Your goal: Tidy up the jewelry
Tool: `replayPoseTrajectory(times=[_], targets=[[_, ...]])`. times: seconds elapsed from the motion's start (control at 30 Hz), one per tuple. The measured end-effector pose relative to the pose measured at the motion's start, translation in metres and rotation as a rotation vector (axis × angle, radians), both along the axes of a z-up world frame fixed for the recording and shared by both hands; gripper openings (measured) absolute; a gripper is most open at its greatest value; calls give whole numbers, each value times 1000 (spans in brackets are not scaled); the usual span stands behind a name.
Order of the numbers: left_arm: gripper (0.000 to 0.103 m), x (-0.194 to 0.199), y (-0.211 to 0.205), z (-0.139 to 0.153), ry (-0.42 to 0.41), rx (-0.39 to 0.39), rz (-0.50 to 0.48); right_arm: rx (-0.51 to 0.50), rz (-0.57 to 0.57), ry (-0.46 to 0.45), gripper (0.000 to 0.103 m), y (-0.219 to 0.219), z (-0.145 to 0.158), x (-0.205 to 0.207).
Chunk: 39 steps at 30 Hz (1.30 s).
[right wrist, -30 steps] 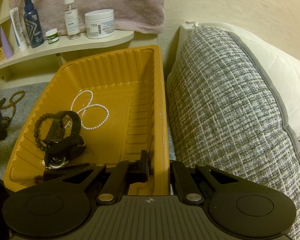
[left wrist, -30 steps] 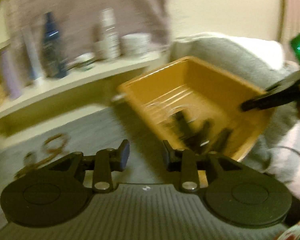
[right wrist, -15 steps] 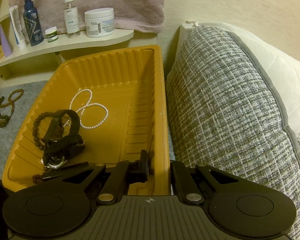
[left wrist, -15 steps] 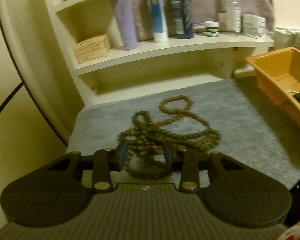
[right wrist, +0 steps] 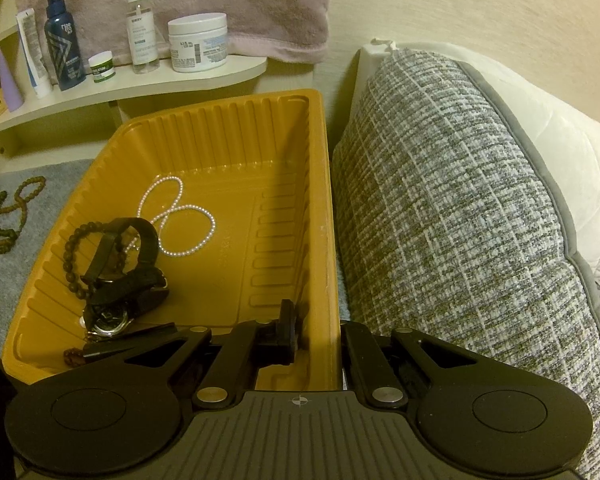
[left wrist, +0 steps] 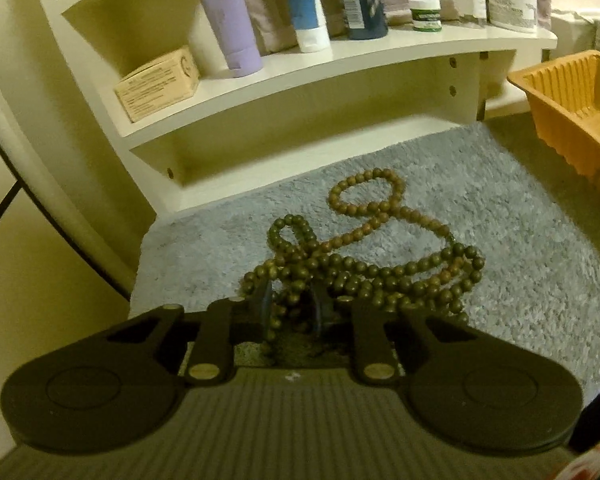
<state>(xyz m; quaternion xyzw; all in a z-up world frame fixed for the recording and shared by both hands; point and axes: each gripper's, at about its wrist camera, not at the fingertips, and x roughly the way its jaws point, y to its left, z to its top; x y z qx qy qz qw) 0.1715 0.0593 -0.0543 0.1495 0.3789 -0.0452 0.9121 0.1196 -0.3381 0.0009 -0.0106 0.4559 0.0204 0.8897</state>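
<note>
Grey carpeted surface (left wrist: 520, 240) below a cream shelf (left wrist: 340, 60) of toiletry bottles. Wooden bead necklace (left wrist: 380, 276): a tangled heap of olive-brown round beads, its long axis running from the near left out to the far right, one open loop pointing toward the shelf. Left gripper (left wrist: 290, 308): jaws closing, strands of the heap's near end between the pads. Orange ribbed tray (right wrist: 312, 208), beside a tweed cushion (right wrist: 460, 220), holds a pearl strand (right wrist: 180, 220), a dark bead bracelet (right wrist: 74, 256) and a black-strapped watch (right wrist: 120, 280). Right gripper (right wrist: 316, 328): pinching the tray's near right wall.
</note>
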Motion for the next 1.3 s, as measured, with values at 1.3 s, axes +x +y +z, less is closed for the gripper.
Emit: replayPoseTrajectory(times=[1.3], targets=[[6, -44, -2, 259, -547, 112, -289, -9, 1, -25, 6, 3, 4, -2]])
